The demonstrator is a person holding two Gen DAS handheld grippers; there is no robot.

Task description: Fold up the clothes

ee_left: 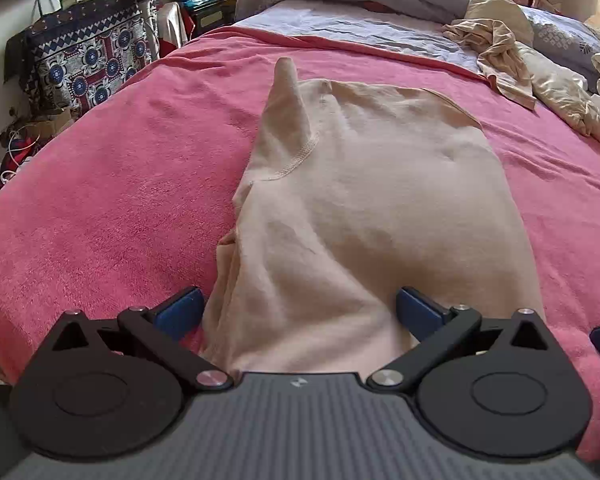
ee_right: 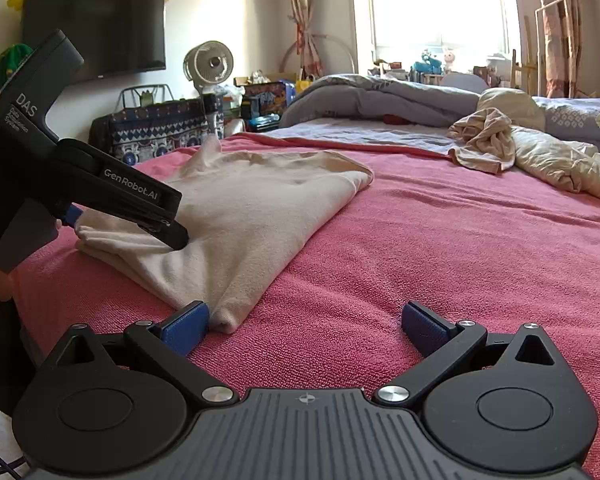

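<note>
A beige garment (ee_left: 360,200) lies folded lengthwise on the pink blanket (ee_left: 100,208), one corner sticking up at its far end. My left gripper (ee_left: 300,314) is open, its blue fingers either side of the garment's near end, cloth lying between them. In the right wrist view the same garment (ee_right: 252,216) lies left of centre, with the left gripper (ee_right: 156,224) resting on its near left end. My right gripper (ee_right: 306,326) is open and empty over the blanket (ee_right: 420,260); its left finger (ee_right: 186,326) touches the garment's near corner.
A crumpled beige garment (ee_right: 486,142) and cream bedding (ee_right: 560,164) lie at the far right of the bed. A grey duvet (ee_right: 380,98) is heaped at the far end. A fan (ee_right: 209,64), a patterned cloth-covered stand (ee_left: 88,60) and clutter stand left of the bed.
</note>
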